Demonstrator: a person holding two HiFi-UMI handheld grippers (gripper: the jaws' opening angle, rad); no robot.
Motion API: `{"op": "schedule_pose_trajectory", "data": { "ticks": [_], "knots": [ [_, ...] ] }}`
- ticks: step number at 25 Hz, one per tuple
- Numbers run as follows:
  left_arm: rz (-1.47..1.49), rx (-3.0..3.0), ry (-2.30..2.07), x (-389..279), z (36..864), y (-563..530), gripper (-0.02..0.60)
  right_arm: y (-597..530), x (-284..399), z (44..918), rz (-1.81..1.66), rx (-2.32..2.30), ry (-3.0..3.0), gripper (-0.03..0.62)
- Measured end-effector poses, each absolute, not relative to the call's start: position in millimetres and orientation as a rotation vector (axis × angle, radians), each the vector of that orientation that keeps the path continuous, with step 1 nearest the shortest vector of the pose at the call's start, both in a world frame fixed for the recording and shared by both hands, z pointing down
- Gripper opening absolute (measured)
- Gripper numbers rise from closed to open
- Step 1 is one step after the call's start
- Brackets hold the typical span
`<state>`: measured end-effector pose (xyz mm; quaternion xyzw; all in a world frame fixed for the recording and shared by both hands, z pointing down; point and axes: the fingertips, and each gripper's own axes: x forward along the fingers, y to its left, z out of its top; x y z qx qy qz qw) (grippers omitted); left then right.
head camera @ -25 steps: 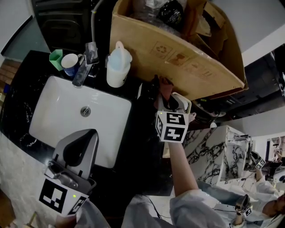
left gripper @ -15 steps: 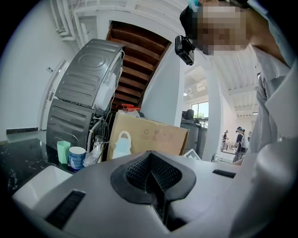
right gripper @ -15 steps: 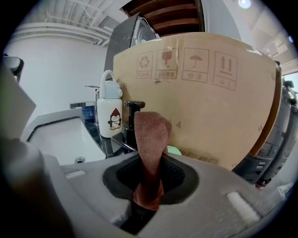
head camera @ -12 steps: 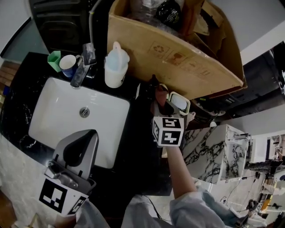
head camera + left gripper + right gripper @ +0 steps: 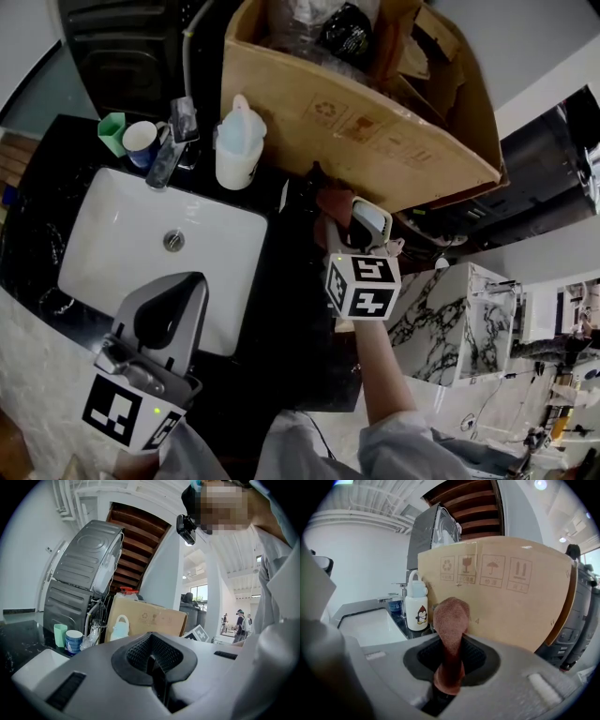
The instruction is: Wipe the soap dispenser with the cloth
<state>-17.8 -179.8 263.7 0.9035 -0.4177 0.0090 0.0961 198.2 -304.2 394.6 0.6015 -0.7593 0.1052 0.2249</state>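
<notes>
Right tongs (image 5: 449, 666) clamped on cloth (image 5: 451, 616) by box (image 5: 511, 602) edge, left tongs (image 5: 155, 663) together, seemingly over sink (image 5: 112, 234)

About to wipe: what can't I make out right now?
Left gripper view: base of the soap dispenser, hidden by the left gripper body.
Head view: most of the cloth, covered by the right gripper.
All views: marks on the dispenser, too small to tell.
</notes>
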Motion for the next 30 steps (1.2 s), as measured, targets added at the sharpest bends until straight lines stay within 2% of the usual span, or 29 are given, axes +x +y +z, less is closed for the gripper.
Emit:
{"op": "schedule_pose_trajectory", "data": {
  "ticks": [13, 30],
  "knots": [
    [-0.010, 2.673, -1.266, -26, 256, -180, 0.003, -319, 180, 336, -0.064, 1.588, -2.078, 0.075],
    [-0.002, 2.656, -1.292, -37, 258, -181, 0.003, -318, 161, 360, -0.015, 1.575, -2.102, 0.075]
  ]
}}
